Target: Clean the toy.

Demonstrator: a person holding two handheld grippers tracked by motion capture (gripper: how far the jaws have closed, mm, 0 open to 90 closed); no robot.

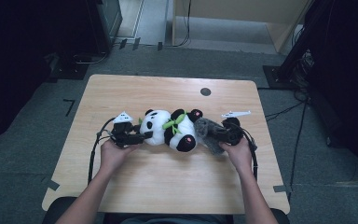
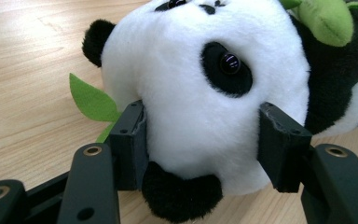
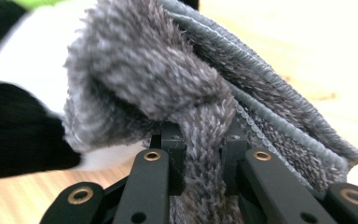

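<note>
Our left claw [image 2: 200, 140] is half spread and clamps the panda [image 2: 200, 93] by its head, one pad pressed into each side of the white plush. Our right claw [image 3: 204, 154] is nearly pressed together, pinching a fold of the grey cloth [image 3: 168, 74] between its pads.

We see the panda [image 1: 170, 128] lying on its side across the middle of the desk [image 1: 168, 186], head toward our left hand [image 1: 114, 154], feet toward our right hand [image 1: 237, 151]. It is white with black ears, black eye patches, black arms and legs, and a pink mark on the sole that faces us. Green felt leaves [image 1: 175, 122] sit on its chest, and another green leaf [image 2: 91, 100] pokes out beside the head, flat on the wood. The cloth [image 1: 209, 133] is shaggy and dark grey with a stitched hem, and it touches the panda's lower body. A dark round spot [image 1: 205, 91] sits on the desk farther back, well apart from the toy.
</note>
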